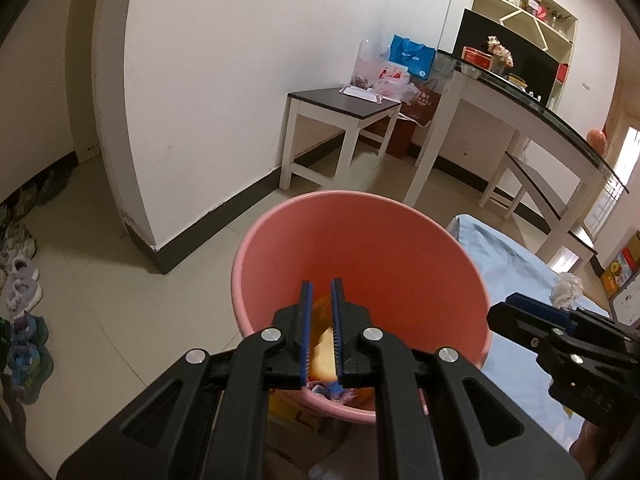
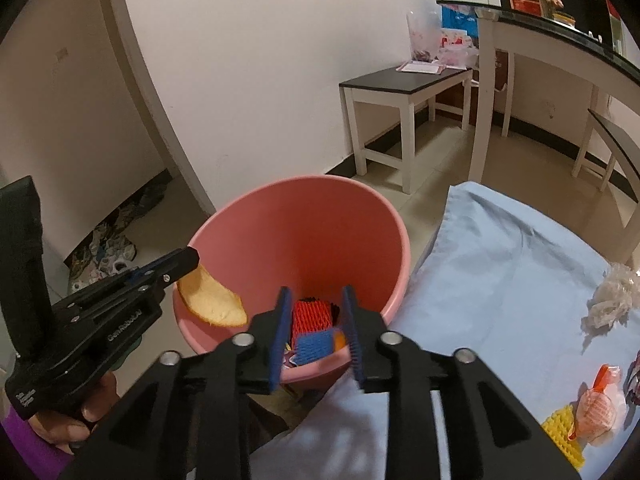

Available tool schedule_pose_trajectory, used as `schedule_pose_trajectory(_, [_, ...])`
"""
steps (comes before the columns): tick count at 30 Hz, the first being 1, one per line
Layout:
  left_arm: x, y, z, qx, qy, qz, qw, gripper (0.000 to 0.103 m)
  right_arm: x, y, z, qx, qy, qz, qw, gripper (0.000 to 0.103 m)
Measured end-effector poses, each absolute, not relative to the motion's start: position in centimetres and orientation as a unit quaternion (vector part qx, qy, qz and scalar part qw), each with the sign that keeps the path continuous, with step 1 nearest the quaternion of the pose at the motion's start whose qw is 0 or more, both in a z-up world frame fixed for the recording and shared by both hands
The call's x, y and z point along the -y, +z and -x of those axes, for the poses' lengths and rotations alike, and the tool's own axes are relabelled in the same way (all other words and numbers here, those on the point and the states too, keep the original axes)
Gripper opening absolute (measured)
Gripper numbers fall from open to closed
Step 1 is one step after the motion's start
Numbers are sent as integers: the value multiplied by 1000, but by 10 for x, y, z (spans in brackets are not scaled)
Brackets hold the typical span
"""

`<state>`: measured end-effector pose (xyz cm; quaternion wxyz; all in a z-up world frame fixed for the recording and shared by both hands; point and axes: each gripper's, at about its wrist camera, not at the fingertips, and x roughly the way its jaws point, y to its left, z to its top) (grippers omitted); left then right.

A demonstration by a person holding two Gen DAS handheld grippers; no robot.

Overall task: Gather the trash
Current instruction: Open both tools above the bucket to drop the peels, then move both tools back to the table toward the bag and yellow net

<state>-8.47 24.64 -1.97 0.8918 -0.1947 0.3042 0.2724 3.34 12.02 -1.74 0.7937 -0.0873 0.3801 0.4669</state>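
Left gripper [image 2: 188, 264] is pinching a curved fruit peel [image 2: 212, 300] over the pink bucket [image 2: 296, 216]. Right gripper [image 2: 316, 320] is hovering over the bucket's near rim, jaws parted, gripping nothing. Red-and-blue foam netting [image 2: 312, 328] is lying inside. Crumpled wrappers [image 2: 608, 296] are sitting on the light-blue cloth [image 2: 500, 280].

The bucket [image 2: 296, 240] stands on the floor, just beside the left edge of the cloth-covered table [image 2: 500, 280]. Foam nets [image 2: 314, 330] lie in the bucket. Behind it stands a bench [image 2: 404, 84].
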Motion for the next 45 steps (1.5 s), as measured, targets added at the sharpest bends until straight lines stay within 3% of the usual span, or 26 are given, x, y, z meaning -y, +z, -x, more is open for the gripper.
schedule_pose_trajectory(4, [-246,-18,85,-304,277,193,891,10,-117,-14,-30,-372,469,86,796,35])
schedule_pose_trajectory(6, [-245,-16,85,-304,278,192,891,19,-114,-12,-28,-369,470,84,798,37])
schedule_pose_trajectory(8, [-244,-15,86,-299,281,189,892,35,-110,-9,-26,-366,469,81,800,38])
schedule_pose_trajectory(29, [-193,12,81,-290,249,140,913,36,-24,9,-24,-353,433,36,828,45])
schedule_pose_trajectory(45, [-125,5,52,-310,172,111,928,36,103,-7,-36,-346,312,21,885,47])
